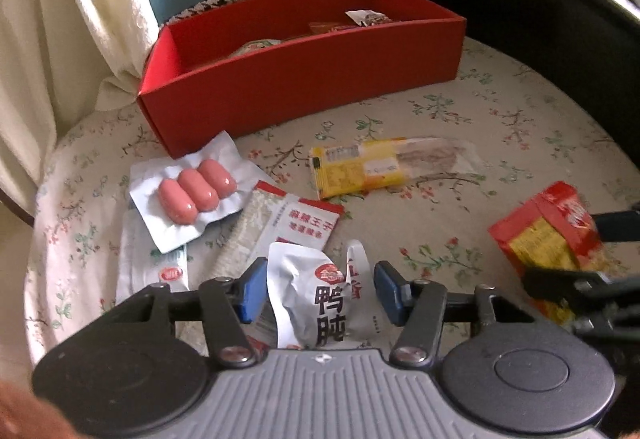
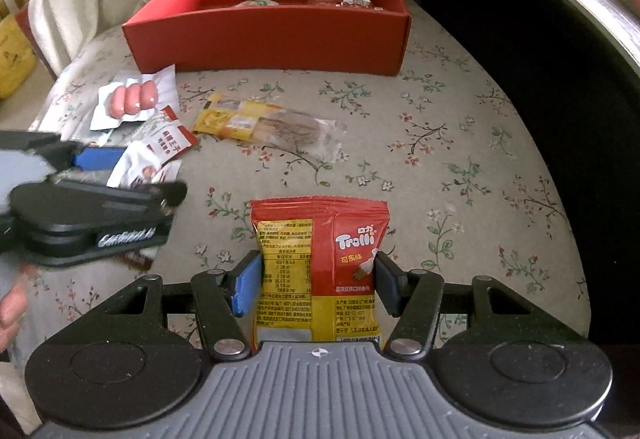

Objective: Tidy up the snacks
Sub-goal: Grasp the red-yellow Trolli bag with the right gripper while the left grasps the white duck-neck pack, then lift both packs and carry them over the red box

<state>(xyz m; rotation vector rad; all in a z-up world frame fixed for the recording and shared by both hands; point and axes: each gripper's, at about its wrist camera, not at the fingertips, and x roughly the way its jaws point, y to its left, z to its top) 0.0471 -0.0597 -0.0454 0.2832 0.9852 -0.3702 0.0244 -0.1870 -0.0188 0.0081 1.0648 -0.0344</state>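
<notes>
A red box (image 1: pixel 304 79) (image 2: pixel 272 35) stands at the back of the floral table with a few snacks inside. My left gripper (image 1: pixel 318 293) is open around a white snack packet (image 1: pixel 316 299) lying on the table; a gap shows at the right pad. My right gripper (image 2: pixel 318 285) has its blue pads against the sides of a red and yellow Trolli bag (image 2: pixel 320 267), also seen at the right of the left wrist view (image 1: pixel 548 235). The bag looks gripped.
On the floral tablecloth (image 2: pixel 440 167) lie a pack of three pink sausages (image 1: pixel 192 191), a red-and-white packet (image 1: pixel 296 227), a yellow-and-clear wrapper (image 1: pixel 384 165) and another white packet (image 1: pixel 160 271). A cream cloth (image 1: pixel 60 19) hangs at the left; a dark rim (image 2: pixel 520 39) lies at the right.
</notes>
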